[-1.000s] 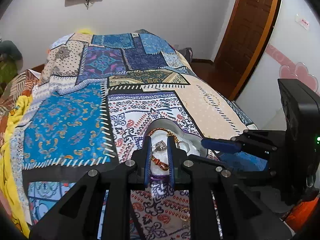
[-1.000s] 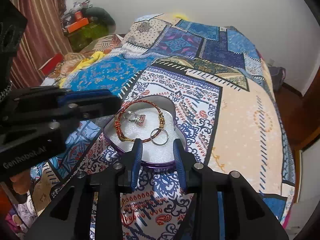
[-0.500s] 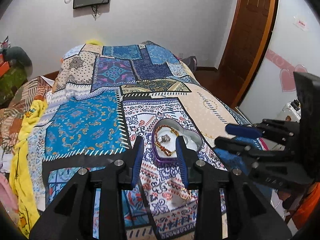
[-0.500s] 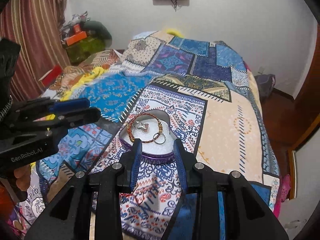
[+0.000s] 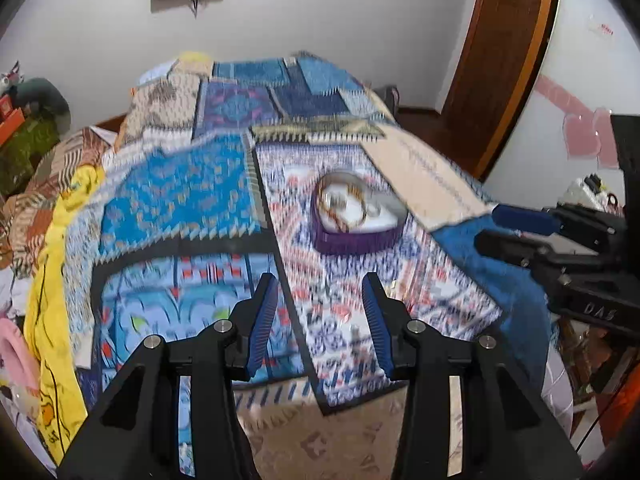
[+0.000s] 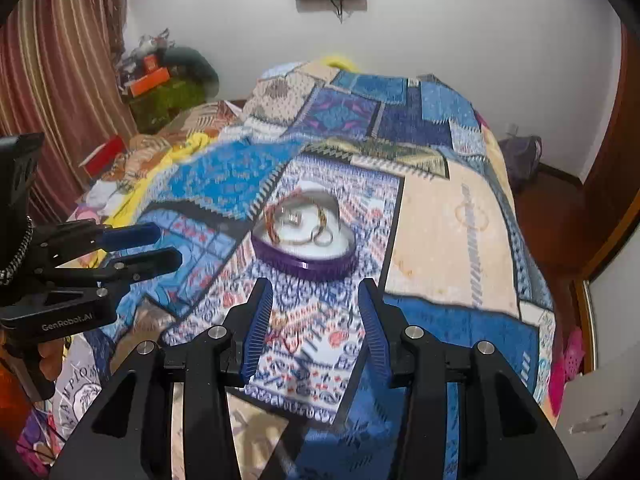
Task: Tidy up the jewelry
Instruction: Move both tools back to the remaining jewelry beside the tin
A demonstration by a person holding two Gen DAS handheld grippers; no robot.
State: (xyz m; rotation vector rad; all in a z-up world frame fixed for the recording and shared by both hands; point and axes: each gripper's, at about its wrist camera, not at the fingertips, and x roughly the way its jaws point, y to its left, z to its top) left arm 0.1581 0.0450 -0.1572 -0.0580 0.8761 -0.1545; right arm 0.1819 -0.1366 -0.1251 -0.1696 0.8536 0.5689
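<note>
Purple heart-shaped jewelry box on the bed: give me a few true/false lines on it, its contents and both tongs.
1. The purple heart-shaped jewelry box sits on the patchwork bedspread. True.
2. The left tongs are clamped on the box's rim. False: both jaws stand apart with nothing between them, short of the box; they have just been opening.
3. A beaded red-and-gold bangle lies inside the box. True.
4. The box has its lid on. False: it is open, white lining showing.
5. The right tongs hold a plain silver ring. False: the ring lies in the box; the jaws, which have just been opening, are empty.
</note>
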